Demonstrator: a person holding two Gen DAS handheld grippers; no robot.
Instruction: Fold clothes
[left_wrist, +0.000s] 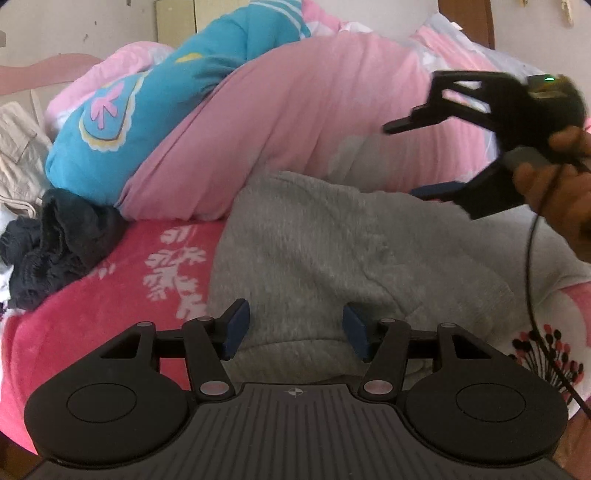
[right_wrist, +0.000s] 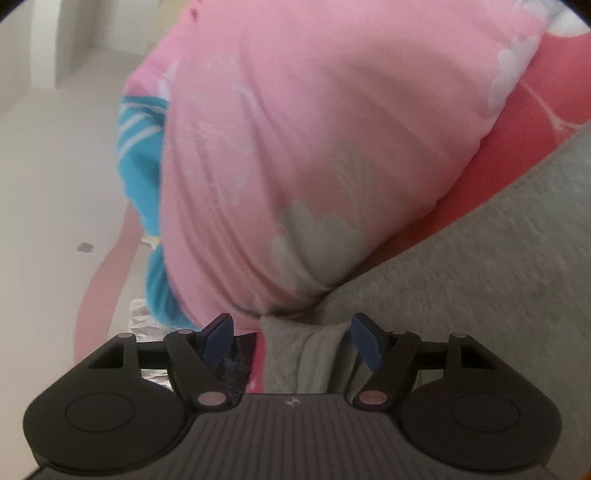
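We see a grey garment (left_wrist: 332, 251) lying on a bed covered by a red blanket (left_wrist: 122, 266) with white snowflake shapes. In the left wrist view, our left tool (left_wrist: 295, 328) hovers at 6 o'clock over the near end of the garment. Its blue pads stand apart with grey fabric showing between them, and they press on nothing. The garment's long axis runs from about 7 o'clock, near this tool, toward 2 o'clock, where its far end meets a large pink duvet (left_wrist: 295, 118).

Our right tool (left_wrist: 424, 158) appears at 3 o'clock in that view, held in a hand (left_wrist: 554, 184), just above the far right part of the garment. Its jaws stand wide apart. In the right wrist view, this right tool (right_wrist: 291, 339) has a bunched fold of grey garment (right_wrist: 480, 266) between its pads, not clamped; the cloth stretches away toward 2 o'clock.

A blue patterned pillow (left_wrist: 122, 122) lies at 10 o'clock, and a dark crumpled garment (left_wrist: 59, 240) sits at 9 o'clock.
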